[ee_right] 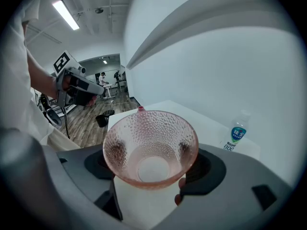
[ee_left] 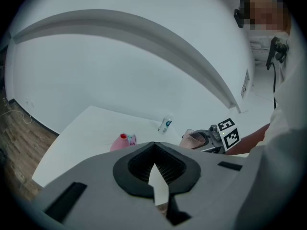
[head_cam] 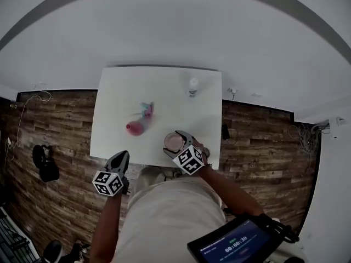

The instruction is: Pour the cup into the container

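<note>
A pink dimpled glass cup stands upright over the white table's near right part, with my right gripper shut on it. The cup's inside looks empty. A pink container with a red mouth sits left of the cup at mid table, next to a small teal and pink item. My left gripper hangs just off the table's near edge, jaws together and holding nothing.
A small clear water bottle stands at the table's far right. Wooden floor surrounds the table, with a dark bag at left. A screen with a timer sits at my lower right.
</note>
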Available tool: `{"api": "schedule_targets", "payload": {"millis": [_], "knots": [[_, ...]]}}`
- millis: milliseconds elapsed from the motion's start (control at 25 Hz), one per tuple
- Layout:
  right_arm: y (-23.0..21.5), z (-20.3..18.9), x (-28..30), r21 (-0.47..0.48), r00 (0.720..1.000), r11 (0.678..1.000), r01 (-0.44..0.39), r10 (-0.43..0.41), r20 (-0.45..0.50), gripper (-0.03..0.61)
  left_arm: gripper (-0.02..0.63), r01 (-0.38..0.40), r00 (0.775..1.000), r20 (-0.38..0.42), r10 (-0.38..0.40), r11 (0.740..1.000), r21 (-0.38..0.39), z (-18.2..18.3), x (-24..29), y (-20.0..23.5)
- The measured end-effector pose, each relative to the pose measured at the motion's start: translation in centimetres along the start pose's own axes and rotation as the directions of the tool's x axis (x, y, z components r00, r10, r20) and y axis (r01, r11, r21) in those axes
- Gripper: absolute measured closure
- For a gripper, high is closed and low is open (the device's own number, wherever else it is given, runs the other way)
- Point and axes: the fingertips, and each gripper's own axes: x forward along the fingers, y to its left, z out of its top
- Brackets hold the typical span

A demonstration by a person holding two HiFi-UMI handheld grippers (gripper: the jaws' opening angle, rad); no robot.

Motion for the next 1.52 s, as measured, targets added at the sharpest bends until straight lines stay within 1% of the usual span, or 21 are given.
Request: {"api": "schedule_targets", "payload": {"millis": [160,280,400,520,840,1000,1120,1320,1520], "knots": [[0.4,1.0,0.0,0.019,1.0,1.0,0.016,-0.016,-0.004,0.192,0.604,0.03,0.999,-0.013,-0.03,1.0,0.007,0.2,0.3,0.8],[0.5,1.5,-0.1,0.036,1.0,0.999,0.025,-0.025,-0.011,0.192,0.604,0.082,0.997,0.005,-0.082,0.997,0.009,1.0,0.5,1.0],[0.8,2.1,-0.2,0.046,0.999,0.998,0.039,-0.038,-0.015,0.192,0.604,0.121,0.993,0.005,-0.121,0.992,0.036,1.7,0.6,1.3],[1.0,2.6,-0.1,0.058,0.998,0.997,0.053,-0.052,-0.022,0.192,0.604,0.14,0.99,-0.023,-0.139,0.988,0.066,1.9,0.7,2.1],[1.5,4.7,0.5,0.084,0.995,0.993,0.089,-0.085,-0.045,0.192,0.604,0.192,0.98,-0.066,-0.186,0.975,0.11,2.9,0.8,4.5],[1.7,5.0,1.1,0.109,0.994,0.989,0.105,-0.1,-0.054,0.192,0.604,0.22,0.973,-0.092,-0.21,0.968,0.12,2.9,0.9,5.5],[1.8,5.2,1.5,0.126,0.992,0.985,0.119,-0.112,-0.06,0.192,0.604,0.236,0.97,-0.095,-0.226,0.964,0.119,3.2,0.8,6.4],[1.9,5.7,2.1,0.129,0.986,0.979,0.158,-0.149,-0.077,0.192,0.604,0.267,0.961,-0.106,-0.256,0.957,0.114,3.6,0.5,7.7],[2.1,6.1,2.8,0.14,0.978,0.971,0.196,-0.183,-0.1,0.192,0.604,0.29,0.953,-0.127,-0.274,0.948,0.131,3.7,0.2,9.1]]}}
